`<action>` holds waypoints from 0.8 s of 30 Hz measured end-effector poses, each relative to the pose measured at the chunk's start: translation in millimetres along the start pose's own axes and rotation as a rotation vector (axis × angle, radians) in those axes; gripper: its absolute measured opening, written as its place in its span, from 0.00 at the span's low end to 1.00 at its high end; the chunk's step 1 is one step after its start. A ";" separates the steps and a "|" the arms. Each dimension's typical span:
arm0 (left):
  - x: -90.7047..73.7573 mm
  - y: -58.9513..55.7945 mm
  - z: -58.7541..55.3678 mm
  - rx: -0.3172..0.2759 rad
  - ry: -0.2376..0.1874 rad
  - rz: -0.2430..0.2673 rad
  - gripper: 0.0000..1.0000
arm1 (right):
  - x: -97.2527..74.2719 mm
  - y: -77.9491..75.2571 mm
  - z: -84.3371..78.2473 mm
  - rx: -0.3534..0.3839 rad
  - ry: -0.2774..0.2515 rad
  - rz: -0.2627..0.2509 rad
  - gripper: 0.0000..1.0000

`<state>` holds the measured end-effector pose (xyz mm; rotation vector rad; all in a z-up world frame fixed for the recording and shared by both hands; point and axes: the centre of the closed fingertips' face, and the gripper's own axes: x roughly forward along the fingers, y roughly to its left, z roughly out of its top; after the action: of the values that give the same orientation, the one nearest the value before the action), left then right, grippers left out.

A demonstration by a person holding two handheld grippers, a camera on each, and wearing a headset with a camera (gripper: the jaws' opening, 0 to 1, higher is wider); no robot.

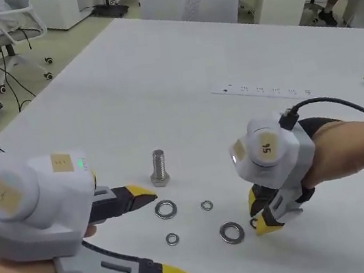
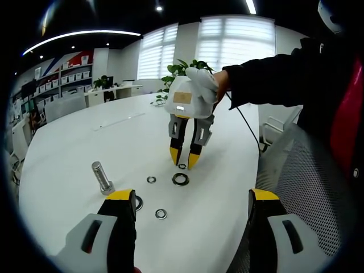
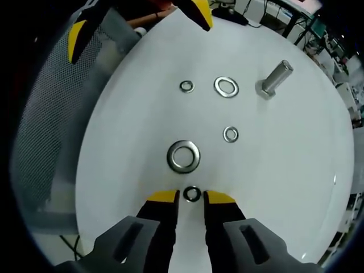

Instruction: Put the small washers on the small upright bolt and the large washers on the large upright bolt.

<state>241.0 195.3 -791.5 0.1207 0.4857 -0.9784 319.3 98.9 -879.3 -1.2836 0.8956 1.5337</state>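
While the left gripper (image 2: 192,196) held its jaws spread wide by the counter's (image 1: 159,78) near edge, the right gripper (image 3: 191,200) pointed down, jaws narrowly parted either side of a small washer (image 3: 186,194) lying flat there, the upright bolt (image 1: 158,168) standing farther in.

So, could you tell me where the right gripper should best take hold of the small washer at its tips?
Pinch the small washer across its outer rim, coming down from above with the right gripper, one jaw either side. It lies flat on the table, a thin ring, so probably only its edge offers purchase.
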 end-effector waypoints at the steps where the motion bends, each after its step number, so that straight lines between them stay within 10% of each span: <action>1: -0.1 0.1 0.0 0.000 0.000 0.001 0.81 | 0.0 0.2 0.2 -0.004 0.001 -0.002 0.19; 24: -0.9 -0.5 -0.7 -0.002 0.000 0.002 0.80 | 0.5 0.9 1.3 0.026 0.007 -0.003 0.14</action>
<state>240.0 195.9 -791.6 0.1194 0.4865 -0.9762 318.0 99.8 -879.5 -1.2719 0.9150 1.5117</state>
